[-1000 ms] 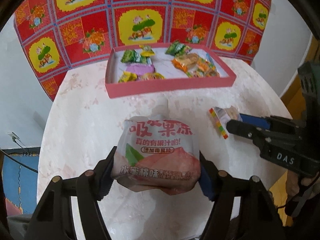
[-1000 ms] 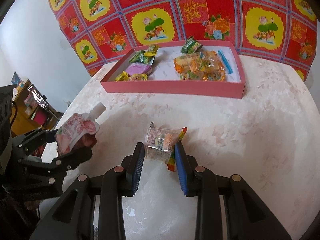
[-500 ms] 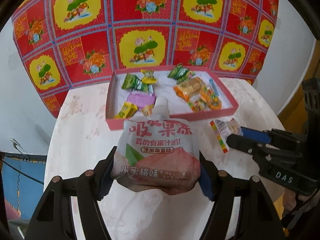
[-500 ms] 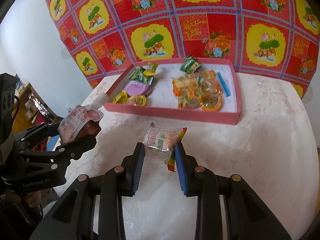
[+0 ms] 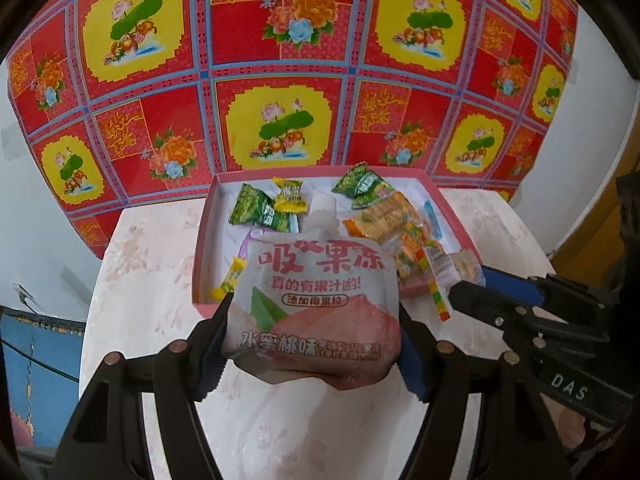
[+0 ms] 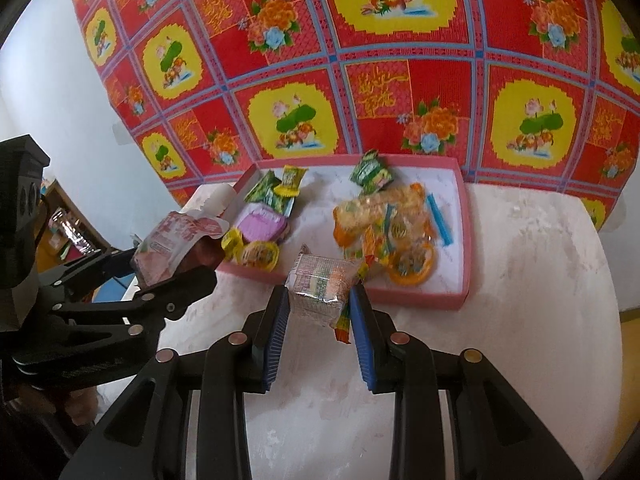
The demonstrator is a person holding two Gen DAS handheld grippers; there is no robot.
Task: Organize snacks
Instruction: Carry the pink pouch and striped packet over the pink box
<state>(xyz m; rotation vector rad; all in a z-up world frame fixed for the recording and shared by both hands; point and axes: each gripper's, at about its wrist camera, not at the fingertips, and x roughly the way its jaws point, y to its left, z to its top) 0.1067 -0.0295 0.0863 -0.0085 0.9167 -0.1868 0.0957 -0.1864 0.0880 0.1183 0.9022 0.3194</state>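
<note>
My left gripper [image 5: 314, 340] is shut on a pink-and-white peach jelly pouch [image 5: 316, 304] with a white spout, held above the table in front of the pink tray [image 5: 200, 256]. My right gripper [image 6: 320, 304] is shut on a clear-wrapped snack packet [image 6: 320, 290] with a striped edge, lifted just before the tray's near wall [image 6: 416, 298]. In the right wrist view the left gripper [image 6: 160, 276] carries the pouch [image 6: 176, 244] at the tray's left corner. In the left wrist view the right gripper [image 5: 472, 284] holds its packet [image 5: 448, 270] at the tray's right corner.
The tray holds green and yellow candy wrappers [image 6: 280, 188], a purple packet [image 6: 260, 224], round jelly cups [image 6: 412, 264], orange cracker packs [image 6: 372, 212] and a blue stick [image 6: 440, 220]. A red and yellow floral cloth [image 6: 360, 80] hangs behind the pale marble table [image 6: 520, 280].
Both grippers have risen and moved forward toward the tray, each carrying its snack. The tray now lies just past the fingertips in both views.
</note>
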